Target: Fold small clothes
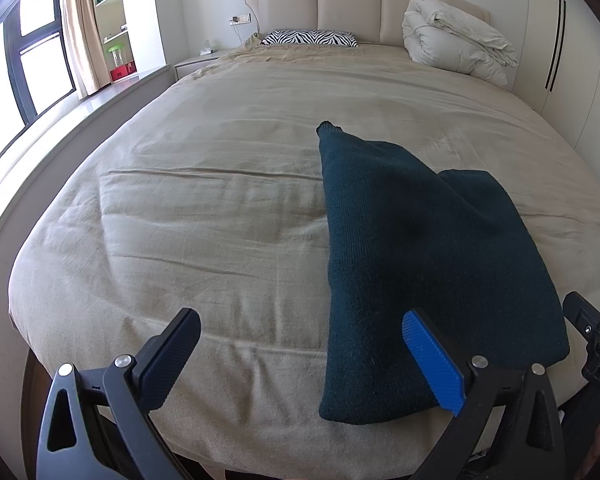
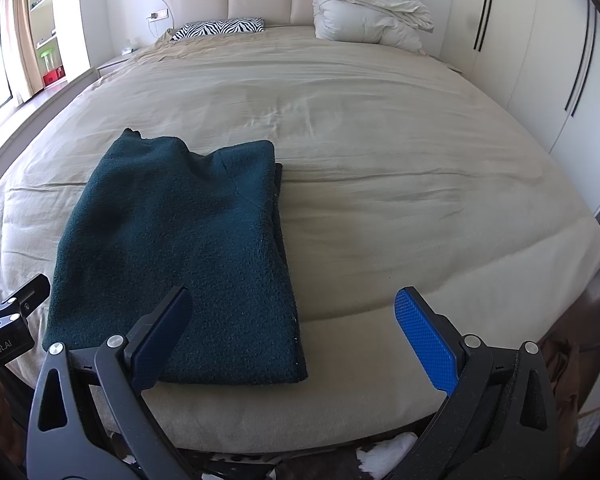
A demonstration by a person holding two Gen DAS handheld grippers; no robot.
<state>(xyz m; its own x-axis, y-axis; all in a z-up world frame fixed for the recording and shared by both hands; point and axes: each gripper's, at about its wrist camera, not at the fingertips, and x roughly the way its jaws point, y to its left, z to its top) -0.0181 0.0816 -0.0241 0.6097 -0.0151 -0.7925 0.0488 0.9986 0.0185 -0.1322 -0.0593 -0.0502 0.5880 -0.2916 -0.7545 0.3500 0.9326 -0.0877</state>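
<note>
A dark teal knit garment (image 1: 412, 264) lies folded lengthwise on the beige bed (image 1: 204, 216), near the foot edge; it also shows in the right wrist view (image 2: 180, 256). My left gripper (image 1: 300, 360) is open and empty, hovering just above the bed's foot edge, its blue finger over the garment's near left part. My right gripper (image 2: 296, 340) is open and empty, its black finger over the garment's near right corner. The right gripper's body shows at the left view's right edge (image 1: 596, 344).
A zebra-print pillow (image 1: 310, 38) and a folded white duvet (image 1: 456, 40) lie at the headboard. White wardrobes (image 2: 540, 52) stand along the right. A window and shelves are at the left. A cowhide rug (image 2: 372, 456) lies below the bed's foot.
</note>
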